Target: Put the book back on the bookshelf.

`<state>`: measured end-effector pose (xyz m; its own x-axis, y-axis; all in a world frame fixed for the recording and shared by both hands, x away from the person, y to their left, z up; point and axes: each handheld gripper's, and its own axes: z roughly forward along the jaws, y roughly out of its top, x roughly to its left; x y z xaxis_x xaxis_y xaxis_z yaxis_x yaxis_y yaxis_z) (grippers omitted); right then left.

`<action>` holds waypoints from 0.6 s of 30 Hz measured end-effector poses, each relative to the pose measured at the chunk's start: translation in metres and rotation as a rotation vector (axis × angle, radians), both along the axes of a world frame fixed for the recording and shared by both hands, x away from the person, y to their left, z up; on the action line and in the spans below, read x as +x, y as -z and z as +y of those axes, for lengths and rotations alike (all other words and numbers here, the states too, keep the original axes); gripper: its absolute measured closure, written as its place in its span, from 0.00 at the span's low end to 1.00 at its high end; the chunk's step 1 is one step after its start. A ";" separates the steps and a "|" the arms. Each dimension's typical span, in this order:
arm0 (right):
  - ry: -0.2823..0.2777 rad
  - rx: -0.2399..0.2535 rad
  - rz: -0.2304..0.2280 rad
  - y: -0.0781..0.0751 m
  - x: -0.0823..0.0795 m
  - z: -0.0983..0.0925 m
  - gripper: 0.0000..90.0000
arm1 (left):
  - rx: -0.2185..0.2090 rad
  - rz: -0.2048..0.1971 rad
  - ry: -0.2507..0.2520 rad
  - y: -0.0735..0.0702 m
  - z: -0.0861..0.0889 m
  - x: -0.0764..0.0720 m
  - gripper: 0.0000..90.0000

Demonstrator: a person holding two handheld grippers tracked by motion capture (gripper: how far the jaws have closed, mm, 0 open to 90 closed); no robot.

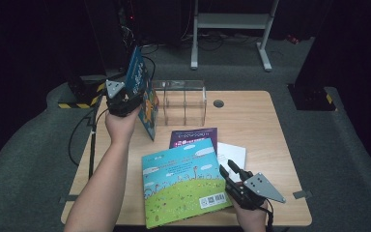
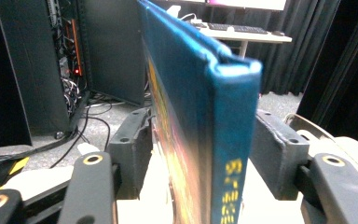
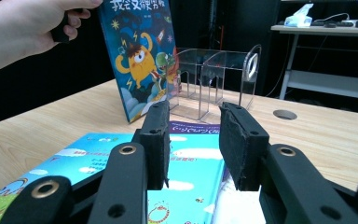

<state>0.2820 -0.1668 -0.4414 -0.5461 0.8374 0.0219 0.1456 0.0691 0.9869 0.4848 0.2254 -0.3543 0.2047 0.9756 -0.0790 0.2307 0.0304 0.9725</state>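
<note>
The left gripper (image 1: 125, 99) holds its jaws part open around the top of the blue book (image 1: 142, 92), a gap showing beside the cover; the book stands tilted on the table (image 1: 251, 121), just beside the clear rack (image 1: 183, 101); the right gripper (image 1: 234, 175) rests part open and empty, over the green book (image 1: 183, 181).

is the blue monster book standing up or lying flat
Standing up, leaning a little. The blue monster book rests on its bottom edge on the table beside the clear rack, between the left gripper jaws.
</note>
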 end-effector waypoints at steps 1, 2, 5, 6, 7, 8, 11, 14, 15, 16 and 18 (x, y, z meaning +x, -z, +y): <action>0.000 -0.002 -0.001 0.000 0.000 0.000 0.70 | -0.003 0.001 0.001 0.000 0.000 0.000 0.45; 0.000 -0.001 0.000 0.000 0.000 0.000 0.70 | -0.005 0.003 0.003 0.001 0.001 -0.001 0.45; -0.001 -0.002 0.002 0.000 0.000 0.000 0.70 | -0.004 0.014 0.013 0.002 0.002 -0.003 0.42; -0.002 -0.002 0.003 0.000 0.000 0.000 0.70 | -0.003 0.018 0.016 0.003 0.002 -0.004 0.42; -0.003 -0.004 0.003 0.001 0.000 0.000 0.70 | -0.005 0.018 0.019 0.003 0.003 -0.005 0.41; -0.003 -0.004 0.004 0.001 0.000 0.000 0.70 | -0.009 0.024 0.024 0.004 0.004 -0.006 0.41; -0.005 -0.006 0.004 0.001 0.000 0.001 0.70 | -0.005 0.029 0.036 0.005 0.005 -0.010 0.39; -0.004 -0.008 0.003 0.001 0.000 0.001 0.70 | -0.007 0.033 0.044 0.007 0.007 -0.015 0.38; -0.003 -0.010 0.004 0.001 0.000 0.001 0.70 | 0.000 0.038 0.046 0.007 0.009 -0.017 0.38; -0.003 -0.011 0.005 0.002 0.000 0.001 0.70 | 0.011 0.042 0.048 0.008 0.010 -0.020 0.37; -0.002 -0.012 0.005 0.002 0.001 0.001 0.70 | 0.026 0.050 0.050 0.011 0.012 -0.027 0.36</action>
<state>0.2827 -0.1660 -0.4434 -0.5478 0.8365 0.0147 0.1500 0.0809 0.9854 0.4583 0.2372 -0.3651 0.2501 0.9660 -0.0653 0.2792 -0.0073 0.9602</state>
